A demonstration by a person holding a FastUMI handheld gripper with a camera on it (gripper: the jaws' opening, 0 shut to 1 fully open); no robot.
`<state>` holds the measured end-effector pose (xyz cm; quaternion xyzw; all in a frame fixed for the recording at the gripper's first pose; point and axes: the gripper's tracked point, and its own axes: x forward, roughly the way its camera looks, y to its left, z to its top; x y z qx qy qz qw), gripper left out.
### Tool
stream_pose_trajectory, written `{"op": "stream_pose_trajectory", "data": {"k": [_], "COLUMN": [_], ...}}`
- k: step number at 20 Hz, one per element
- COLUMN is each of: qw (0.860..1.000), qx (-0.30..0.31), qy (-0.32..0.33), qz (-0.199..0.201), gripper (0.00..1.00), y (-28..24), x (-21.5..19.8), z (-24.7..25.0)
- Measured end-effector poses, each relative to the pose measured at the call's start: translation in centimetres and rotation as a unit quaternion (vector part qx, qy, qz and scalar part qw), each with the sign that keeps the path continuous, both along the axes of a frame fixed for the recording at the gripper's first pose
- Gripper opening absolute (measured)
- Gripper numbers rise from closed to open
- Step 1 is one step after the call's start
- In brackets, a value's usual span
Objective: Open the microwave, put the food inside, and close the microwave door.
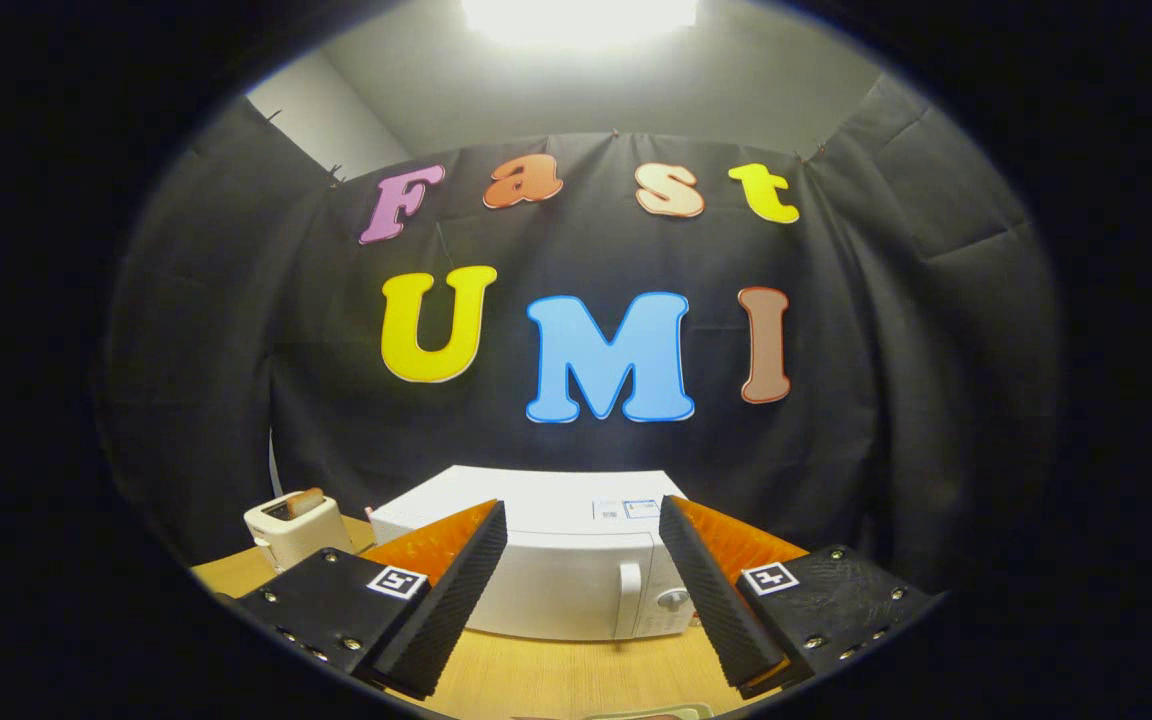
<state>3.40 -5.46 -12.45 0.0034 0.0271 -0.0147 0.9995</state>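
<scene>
White microwave sits shut just beyond the gripper — jaws spread wide, holding nothing — on a wooden table.

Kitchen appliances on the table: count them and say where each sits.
2. The white microwave stands on the table beyond the open tongs, door shut. The toaster, with a slice in its slot, stands beside it. Others may be hidden.

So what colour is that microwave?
White, door handle included: the microwave shows in the gripper view, beyond the open hand-held gripper.
</scene>
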Motion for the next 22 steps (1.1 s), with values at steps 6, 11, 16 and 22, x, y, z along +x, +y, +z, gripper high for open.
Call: {"op": "stream_pose_trajectory", "data": {"k": [6, 11, 16, 22], "qw": [0.999, 0.996, 0.994, 0.995], "qx": [0.008, 0.030, 0.039, 0.007], "qy": [0.049, 0.083, 0.105, 0.099], "qz": [-0.023, -0.025, -0.020, -0.019], "gripper": [0.99, 0.99, 0.88, 0.81], "y": [-4.2, -6.2, -6.5, -5.6], "x": [3.4, 7.3, 10.5, 12.7], "z": [-8.6, -14.1, -17.8, -19.1]}}
